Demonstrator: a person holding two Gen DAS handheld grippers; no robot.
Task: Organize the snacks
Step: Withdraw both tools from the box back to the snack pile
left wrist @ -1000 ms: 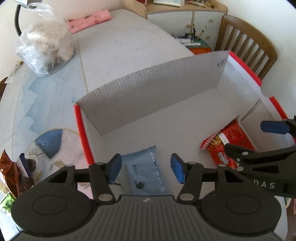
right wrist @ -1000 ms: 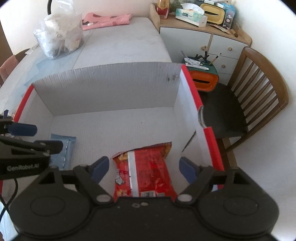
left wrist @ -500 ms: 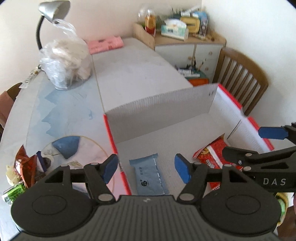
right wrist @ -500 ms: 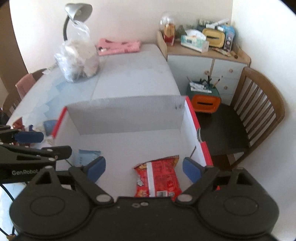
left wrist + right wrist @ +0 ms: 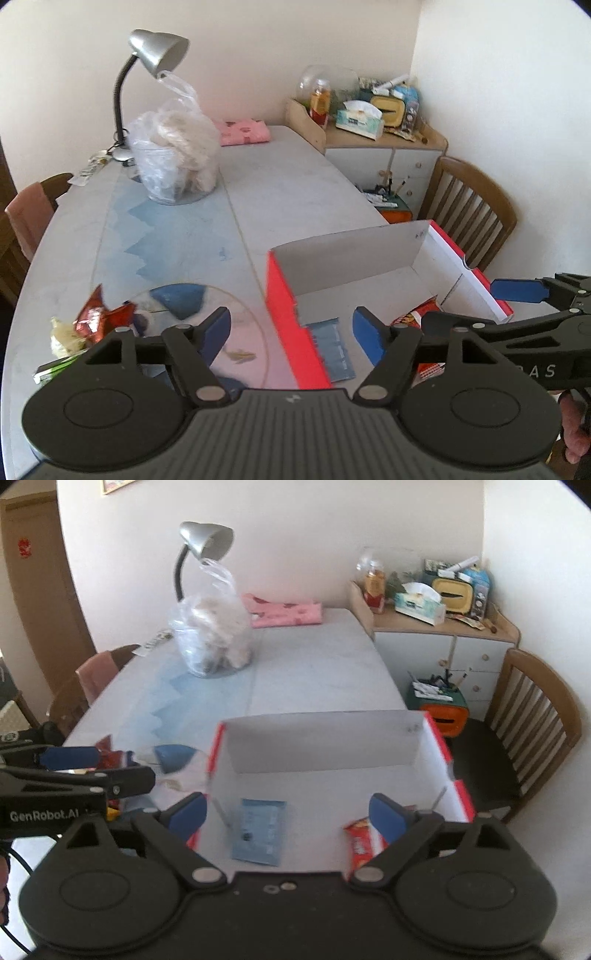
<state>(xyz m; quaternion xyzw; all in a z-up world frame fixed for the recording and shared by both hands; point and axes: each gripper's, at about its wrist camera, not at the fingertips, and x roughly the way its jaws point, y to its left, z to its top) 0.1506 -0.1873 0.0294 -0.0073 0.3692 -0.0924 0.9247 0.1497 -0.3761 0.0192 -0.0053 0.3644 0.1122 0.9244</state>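
A red-sided cardboard box point(image 5: 291, 317) point(image 5: 325, 738) with a white inside stands at the table's near right. A flat blue packet point(image 5: 334, 349) point(image 5: 260, 830) and a red snack bag point(image 5: 421, 314) point(image 5: 360, 840) lie in it. Loose snacks, a red foil pack point(image 5: 98, 319) among them, lie left of the box. My left gripper point(image 5: 291, 334) is open and empty above the box's left wall. My right gripper point(image 5: 290, 814) is open and empty above the box's near side.
A clear plastic bag point(image 5: 177, 162) and a grey desk lamp point(image 5: 151, 66) stand at the table's far end, with a pink cloth point(image 5: 243, 133). A wooden chair point(image 5: 469, 214) and a cluttered cabinet point(image 5: 384, 147) are on the right.
Both grippers have risen and pulled back from inside the box, staying open. The left one has shifted left, so the loose snacks beside the box now show.
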